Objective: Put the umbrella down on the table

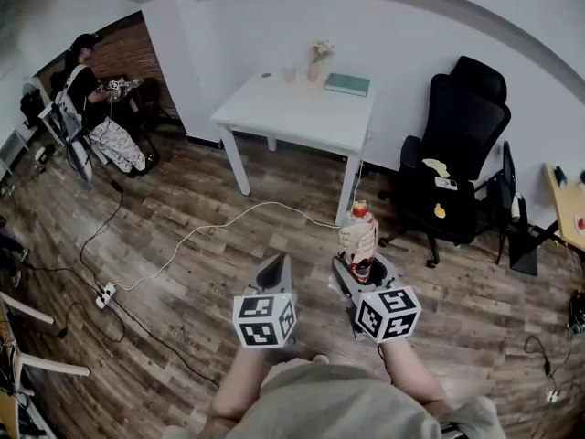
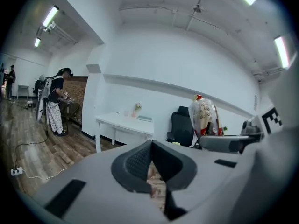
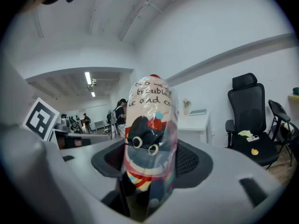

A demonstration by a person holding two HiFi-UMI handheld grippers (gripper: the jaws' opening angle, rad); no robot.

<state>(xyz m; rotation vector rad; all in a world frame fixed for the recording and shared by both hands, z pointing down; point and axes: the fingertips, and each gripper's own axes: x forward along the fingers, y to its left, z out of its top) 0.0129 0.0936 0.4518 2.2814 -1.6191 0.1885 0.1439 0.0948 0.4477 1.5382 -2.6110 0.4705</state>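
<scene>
Right gripper (image 3: 149,164): closed on the umbrella (image 3: 150,125). It stands upright between the pads, red tip up, wrapped in a clear sleeve.
Left gripper (image 2: 150,164): jaws together with nothing between them, held just beside the right one.
Umbrella's place: in the air over the wooden floor, well apart from the table (image 1: 274,117), which stands ahead by the wall.
Table: white. A vase (image 1: 319,58), a cup (image 1: 289,75), a book (image 1: 347,84) and a small dark thing (image 1: 266,75) sit along its far side. The near half is bare.
Risk, grip: the sleeve looks slick and only the lower part is pinched. The umbrella may slide through the pads or tip over on the way.
Risk, floor: a white cable (image 1: 210,231) runs across the boards between here and the table, and a foot could catch on it.
Risk, landing: set too far back, the umbrella could knock the vase or the cup. Laid too near the front edge, it could roll off.
Risk, release: if the jaws open while it is upright, it would likely topple instead of lying flat.
Risk, chair: the office chair (image 1: 452,154) stands near the table's right corner and narrows the approach on that side.
Count, grippers: two.
Count, umbrellas: one.
Count, tables: one white one.
Count, things on it: four.
Count, office chairs: one.
Count, cables across the path: one.
</scene>
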